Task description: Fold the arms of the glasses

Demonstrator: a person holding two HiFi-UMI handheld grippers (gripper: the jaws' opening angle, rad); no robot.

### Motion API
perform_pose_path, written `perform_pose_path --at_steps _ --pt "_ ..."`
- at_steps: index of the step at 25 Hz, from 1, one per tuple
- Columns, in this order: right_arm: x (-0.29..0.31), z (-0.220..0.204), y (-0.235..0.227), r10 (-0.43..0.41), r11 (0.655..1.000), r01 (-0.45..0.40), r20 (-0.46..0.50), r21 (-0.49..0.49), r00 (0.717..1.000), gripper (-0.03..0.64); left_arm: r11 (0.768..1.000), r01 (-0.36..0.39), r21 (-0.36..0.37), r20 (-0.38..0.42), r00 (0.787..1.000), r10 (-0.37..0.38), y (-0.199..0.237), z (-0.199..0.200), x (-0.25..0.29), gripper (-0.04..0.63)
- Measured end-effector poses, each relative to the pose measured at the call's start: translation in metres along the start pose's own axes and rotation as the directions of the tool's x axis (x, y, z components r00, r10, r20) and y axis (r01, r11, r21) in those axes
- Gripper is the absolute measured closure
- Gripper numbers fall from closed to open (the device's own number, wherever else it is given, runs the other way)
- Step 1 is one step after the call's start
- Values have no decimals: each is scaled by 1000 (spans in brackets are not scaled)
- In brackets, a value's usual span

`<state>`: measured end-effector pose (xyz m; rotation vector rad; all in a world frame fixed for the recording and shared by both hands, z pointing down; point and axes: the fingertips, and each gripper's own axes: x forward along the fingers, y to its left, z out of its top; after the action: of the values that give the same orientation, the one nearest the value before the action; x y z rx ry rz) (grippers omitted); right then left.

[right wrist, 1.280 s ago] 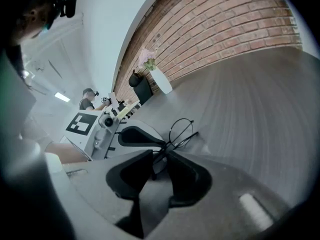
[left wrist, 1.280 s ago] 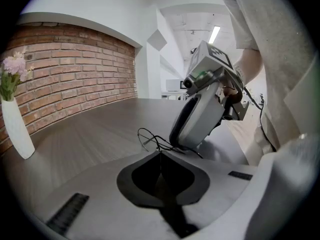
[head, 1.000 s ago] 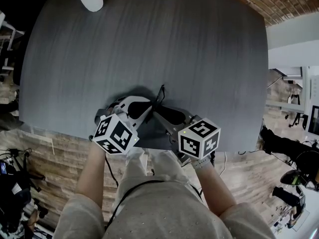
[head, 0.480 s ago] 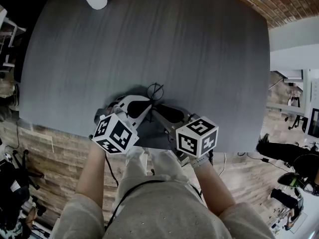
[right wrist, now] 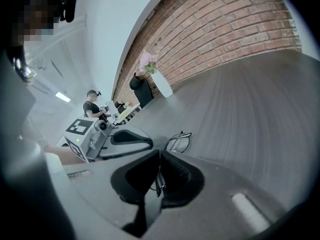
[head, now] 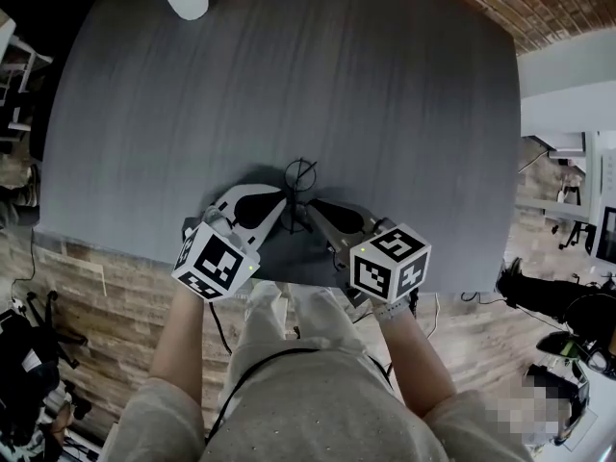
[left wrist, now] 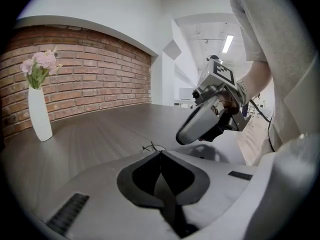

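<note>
The dark grey desk (head: 385, 114) fills most of what I see, wood floor (head: 96, 277) showing past its near edge and a brick wall (left wrist: 90, 69) behind its far side. My two grippers sit over the near edge, about midway along it, both tilted down and angled in so that their tips nearly meet. My left gripper (head: 282, 205) has its jaws pressed together with no gap between the dark pads; the wire of the frame shows right at their tips, but I cannot tell whether they nip it. My right gripper (right wrist: 160, 155) is closing its jaws — a thin wire of the frame runs between the pads, which are nearly together on it. A white vase (left wrist: 39, 115) with pink flowers stands at the far left edge of the desk, well apart from my grippers. The glasses (head: 299, 174) are the smallest thing here: a thin dark wire frame lying near the near edge, just beyond both sets of tips, with one round lens on the desk's surface and a thin arm reaching back toward me between the two grippers.
</note>
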<state>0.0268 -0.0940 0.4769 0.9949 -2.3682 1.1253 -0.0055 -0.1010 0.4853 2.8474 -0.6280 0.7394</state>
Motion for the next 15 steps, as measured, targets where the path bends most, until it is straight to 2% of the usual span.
perform_pose_path --at_steps 1,6,10,15 --pt "-3 2 0 -4 1000 4 16 -15 1000 614 1000 -14 -14 24 1000 15 1 4 -3 595" --pt "-23 17 9 -13 995 25 122 -101 992 615 991 -99 -95 137 984 111 11 24 -25 595" --pt "-42 27 16 -47 981 82 196 -175 979 615 977 -136 -165 176 971 165 12 33 -44 597" --pt "-72 41 31 -78 960 153 302 -234 950 615 964 -178 -195 214 952 219 7 46 -73 597"
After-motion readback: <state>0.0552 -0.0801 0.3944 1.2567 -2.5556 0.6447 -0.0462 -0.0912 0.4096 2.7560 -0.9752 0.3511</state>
